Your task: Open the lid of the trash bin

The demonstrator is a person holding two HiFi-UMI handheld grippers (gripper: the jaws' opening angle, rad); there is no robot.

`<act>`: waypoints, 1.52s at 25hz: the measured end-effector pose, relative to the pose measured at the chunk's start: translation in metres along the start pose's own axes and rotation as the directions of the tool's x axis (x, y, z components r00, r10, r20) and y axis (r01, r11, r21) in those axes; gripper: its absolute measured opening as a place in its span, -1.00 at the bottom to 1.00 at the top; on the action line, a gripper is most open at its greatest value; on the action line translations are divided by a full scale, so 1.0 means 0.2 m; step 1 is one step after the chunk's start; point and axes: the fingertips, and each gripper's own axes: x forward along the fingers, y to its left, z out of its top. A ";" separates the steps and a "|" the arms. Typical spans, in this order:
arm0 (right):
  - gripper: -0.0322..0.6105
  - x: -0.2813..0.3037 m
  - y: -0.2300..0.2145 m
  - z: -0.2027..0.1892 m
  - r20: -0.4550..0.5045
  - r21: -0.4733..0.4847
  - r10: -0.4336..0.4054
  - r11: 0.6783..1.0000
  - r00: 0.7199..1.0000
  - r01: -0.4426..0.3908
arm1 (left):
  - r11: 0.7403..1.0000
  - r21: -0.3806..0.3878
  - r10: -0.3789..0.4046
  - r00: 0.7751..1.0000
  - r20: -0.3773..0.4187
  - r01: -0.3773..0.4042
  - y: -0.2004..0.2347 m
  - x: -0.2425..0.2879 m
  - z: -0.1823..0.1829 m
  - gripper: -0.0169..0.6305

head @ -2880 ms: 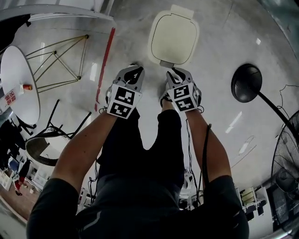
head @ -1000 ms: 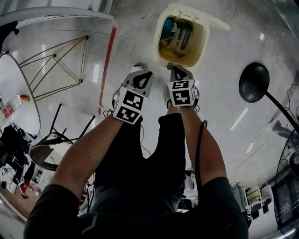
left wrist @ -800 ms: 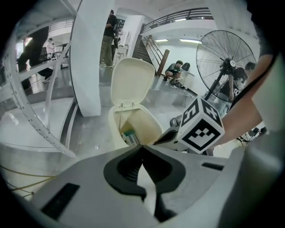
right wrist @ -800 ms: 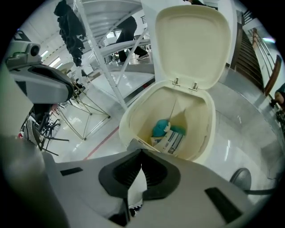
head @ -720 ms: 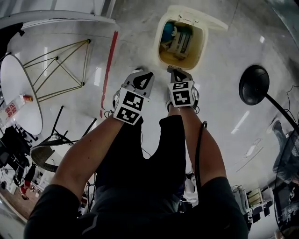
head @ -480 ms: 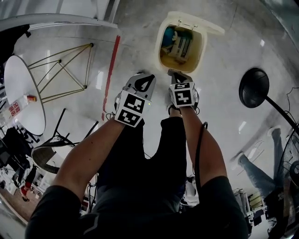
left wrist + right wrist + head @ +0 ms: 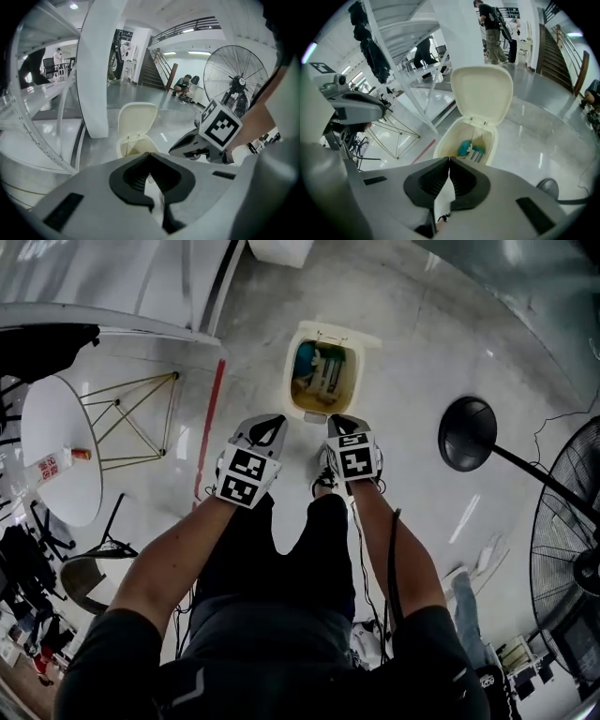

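The cream trash bin [image 7: 306, 390] stands on the floor ahead of my feet with its lid [image 7: 336, 335] swung up at the far side. Teal and striped rubbish [image 7: 317, 373] lies inside. My left gripper [image 7: 273, 421] hangs shut and empty above the floor, just near-left of the bin. My right gripper [image 7: 341, 420] is shut and empty beside it, over the bin's near rim. In the right gripper view the upright lid [image 7: 482, 93] and the bin [image 7: 449, 136] lie beyond the closed right gripper [image 7: 449, 160]. The left gripper view shows the lid [image 7: 137, 122] past the left gripper [image 7: 150, 154].
A black round fan base [image 7: 469, 432] and a large floor fan [image 7: 572, 512] stand to the right. A round white table [image 7: 58, 451] and a wire-frame stand [image 7: 131, 418] are at the left, by a red floor line [image 7: 208, 432]. A white pillar [image 7: 101, 65] rises left of the bin.
The lid, shut about three seconds ago, has stood open for the last second. Both grippers have lifted up and away from the bin, which now looks smaller and farther.
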 end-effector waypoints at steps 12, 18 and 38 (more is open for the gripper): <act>-0.81 -1.10 0.18 0.63 0.335 -0.080 -0.022 0.995 0.942 0.052 | 0.999 0.038 -0.027 0.962 0.273 0.017 -0.15 -0.61 0.77 -0.92; -0.81 -1.62 0.19 0.84 0.475 -0.117 -0.042 0.987 0.879 0.110 | 0.997 0.074 -0.042 0.916 0.399 0.013 -0.26 -0.97 1.08 -0.92; -0.81 -2.86 0.32 1.19 0.844 -0.087 -0.028 0.978 0.536 0.188 | 0.985 0.152 -0.041 0.731 0.681 -0.086 -0.50 -1.90 1.71 -0.92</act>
